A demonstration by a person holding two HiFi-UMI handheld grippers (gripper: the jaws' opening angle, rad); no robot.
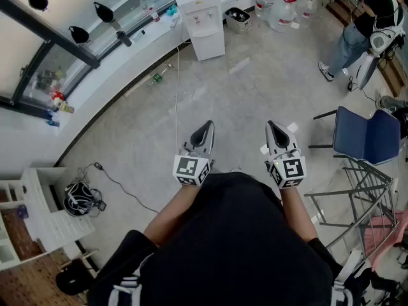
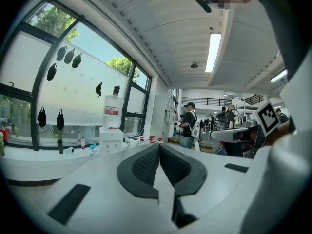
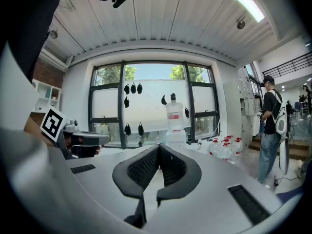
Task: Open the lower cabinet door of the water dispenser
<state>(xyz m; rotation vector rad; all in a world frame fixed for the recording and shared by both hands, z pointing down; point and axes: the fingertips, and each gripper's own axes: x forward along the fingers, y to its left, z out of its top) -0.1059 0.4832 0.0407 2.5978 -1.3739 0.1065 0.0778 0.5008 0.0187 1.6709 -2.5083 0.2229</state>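
Far ahead of both sets of fingertips, across a bare stretch of floor, stands the water dispenser, white and upright against the window counter, with its lower cabinet door facing back toward the person. Both tools are held close to the body, well apart from the cabinet and touching nothing. The left gripper has its jaws pressed together with nothing between the pads, and the right gripper is closed and empty in the same way. In the head view the dispenser lies almost straight beyond the left fingertips and off to the left of the right ones, so the left hand looks slightly the nearer. Aim tells a different story: in the left gripper view the dispenser sits left of the closed tips, while in the right gripper view it stands just right of them, almost in line. The door is an upright panel, its long axis vertical. Its handle and hinge side are too small to make out, so I cannot tell which edge swings. My judgement is that the task has not begun: the gap must first be closed by walking forward, and the jaws would have to part before they could take an edge or handle
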